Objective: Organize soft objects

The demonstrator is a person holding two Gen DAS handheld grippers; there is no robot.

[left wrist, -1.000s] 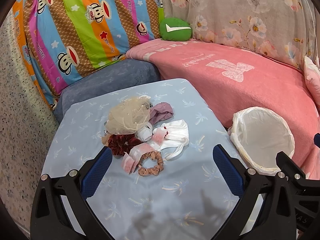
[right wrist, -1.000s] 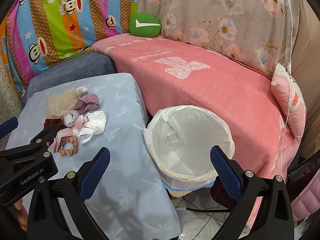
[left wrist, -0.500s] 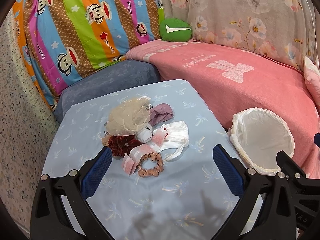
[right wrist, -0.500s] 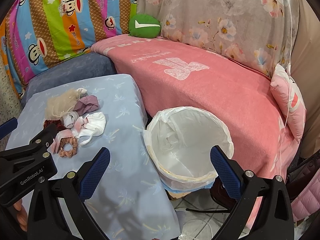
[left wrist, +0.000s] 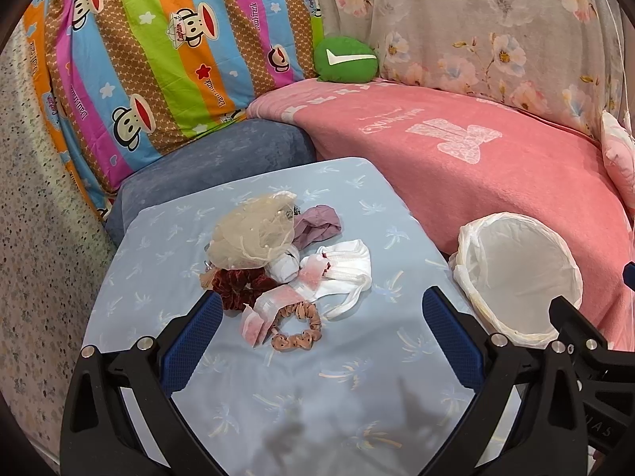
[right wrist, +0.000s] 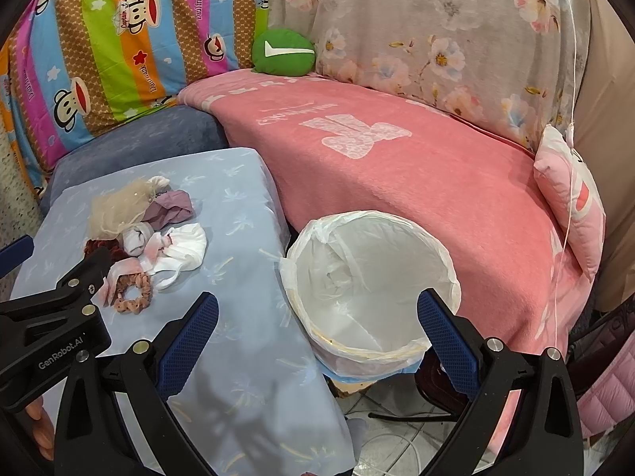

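Note:
A heap of soft items lies on the light blue table (left wrist: 301, 392): a beige mesh pouf (left wrist: 250, 238), a mauve cloth (left wrist: 317, 224), a dark red scrunchie (left wrist: 238, 287), a white garment (left wrist: 345, 267), a pink-white cloth (left wrist: 274, 305) and a tan scrunchie (left wrist: 297, 329). My left gripper (left wrist: 321, 337) hovers open just short of the heap, nothing between its blue pads. My right gripper (right wrist: 317, 331) is open and empty above the white lined bin (right wrist: 369, 281). The heap (right wrist: 147, 238) sits to its left.
The bin (left wrist: 520, 273) stands between the table's right edge and a pink-covered sofa (left wrist: 476, 158). A striped cartoon cushion (left wrist: 166, 51), a green plush (left wrist: 345, 59), a grey-blue cushion (left wrist: 214, 162) and a pink pillow (right wrist: 571, 194) surround the area. Tiled floor (right wrist: 393, 420) shows below.
Both grippers drifted very slightly; the heap and the bin appear marginally lower or nearer in view. Nothing was grasped or released.

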